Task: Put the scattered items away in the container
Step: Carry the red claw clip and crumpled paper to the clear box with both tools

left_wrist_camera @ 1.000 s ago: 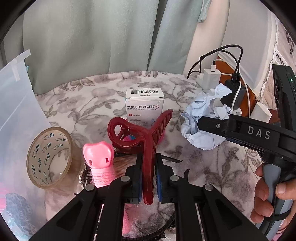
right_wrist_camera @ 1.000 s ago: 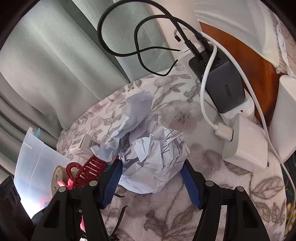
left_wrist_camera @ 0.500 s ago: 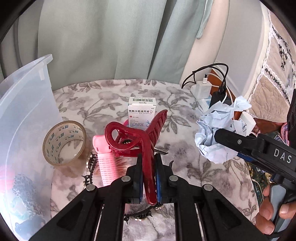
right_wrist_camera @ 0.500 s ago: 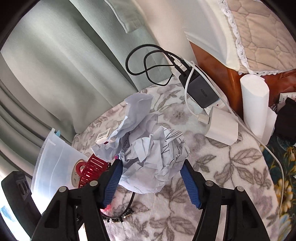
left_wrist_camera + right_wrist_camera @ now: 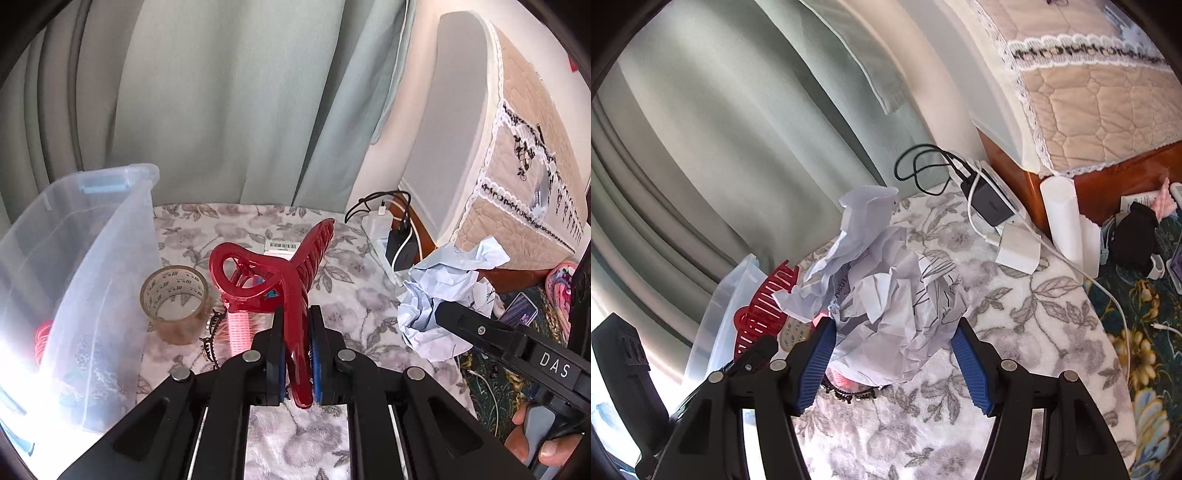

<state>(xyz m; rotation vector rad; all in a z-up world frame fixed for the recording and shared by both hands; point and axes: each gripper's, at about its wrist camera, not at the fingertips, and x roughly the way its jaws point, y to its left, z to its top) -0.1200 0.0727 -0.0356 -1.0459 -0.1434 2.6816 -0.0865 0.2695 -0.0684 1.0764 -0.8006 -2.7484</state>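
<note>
Clear container at nine o'clock, now showing its open rim. Crumpled paper clamped in right gripper; red hair claw pinched in left gripper. Both risen off the cloth since a second ago, likely bin-bound. Only left view shows tape roll, pink roller.

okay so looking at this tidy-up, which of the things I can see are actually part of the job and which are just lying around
Part of the job:
- red hair claw in the left gripper
- crumpled paper in the right gripper
- clear container
- tape roll
- pink roller
- medicine box

Just lying about:
- chargers and cables
- curtain
- white tube
</note>
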